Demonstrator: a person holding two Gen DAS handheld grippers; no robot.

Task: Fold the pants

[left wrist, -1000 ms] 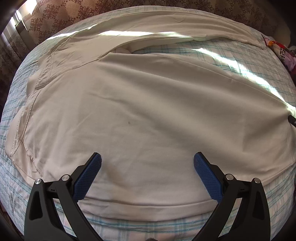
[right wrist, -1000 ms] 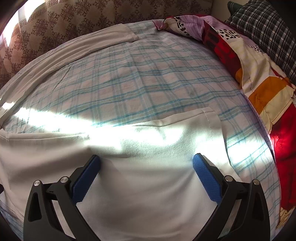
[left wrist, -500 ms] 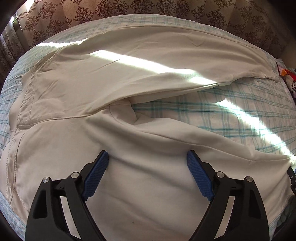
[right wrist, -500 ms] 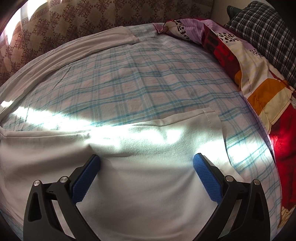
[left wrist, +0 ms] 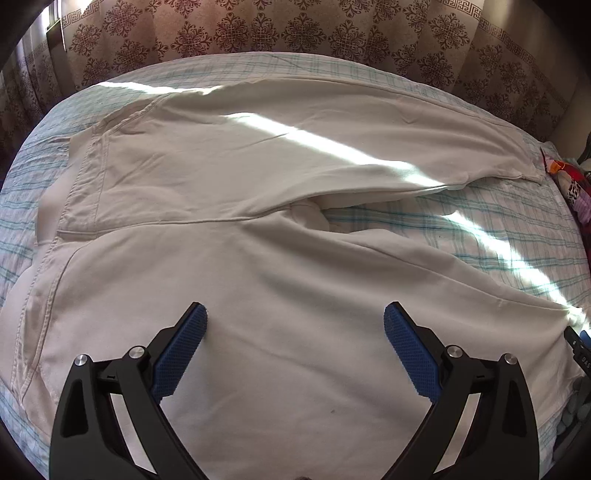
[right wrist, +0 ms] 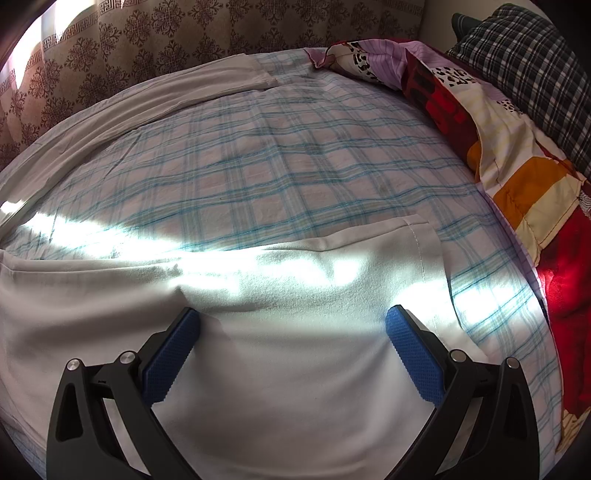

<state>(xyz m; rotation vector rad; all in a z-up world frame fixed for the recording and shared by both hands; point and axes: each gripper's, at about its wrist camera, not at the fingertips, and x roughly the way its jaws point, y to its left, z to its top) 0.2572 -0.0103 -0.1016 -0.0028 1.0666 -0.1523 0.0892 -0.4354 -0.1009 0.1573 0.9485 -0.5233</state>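
Cream pants (left wrist: pixel 229 177) lie spread flat on the plaid bed sheet, waistband at the left, both legs running right and splitting at the crotch. My left gripper (left wrist: pixel 295 325) is open and empty above the near leg's thigh. In the right wrist view the near leg's hem end (right wrist: pixel 332 266) lies under my right gripper (right wrist: pixel 293 325), which is open and empty. The far leg (right wrist: pixel 147 99) runs along the back of the bed.
The plaid sheet (right wrist: pixel 277 166) shows between the two legs. A colourful quilt (right wrist: pixel 509 155) and a dark checked pillow (right wrist: pixel 535 62) lie along the right side. A patterned brown curtain (left wrist: pixel 295 33) hangs behind the bed. A sunlight stripe crosses the pants.
The left gripper has pulled back and tilted up, so the whole waistband and far leg now show. The right gripper has barely moved. The pants lie as before.
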